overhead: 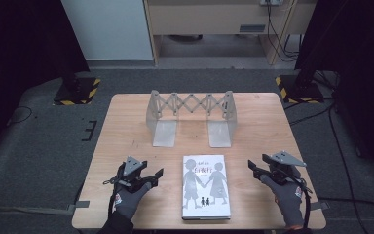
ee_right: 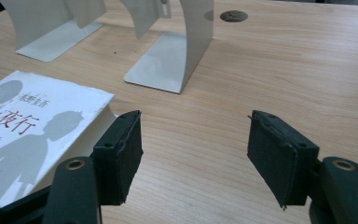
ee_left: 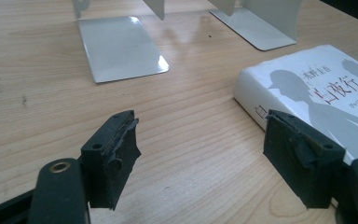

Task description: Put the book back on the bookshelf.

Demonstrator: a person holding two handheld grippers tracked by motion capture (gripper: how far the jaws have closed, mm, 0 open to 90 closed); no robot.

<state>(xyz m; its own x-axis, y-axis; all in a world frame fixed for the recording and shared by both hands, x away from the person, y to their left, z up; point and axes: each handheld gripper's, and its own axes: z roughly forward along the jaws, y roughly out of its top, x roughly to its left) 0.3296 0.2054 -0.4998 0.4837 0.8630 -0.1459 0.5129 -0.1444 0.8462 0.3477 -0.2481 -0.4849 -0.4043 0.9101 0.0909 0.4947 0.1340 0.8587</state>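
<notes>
The book (overhead: 206, 186) lay flat on the table (overhead: 126, 126), between the two grippers. The left gripper (ee_left: 200, 154) had its jaws wide open, and they held nothing. The book was just beside its right jaw, and I could not tell if they touched. The right gripper (ee_right: 196, 156) was wide open too, with nothing in it. The book's corner was just by its left jaw. Past both sets of jaws stood the rack (overhead: 191, 117), well apart from them.
</notes>
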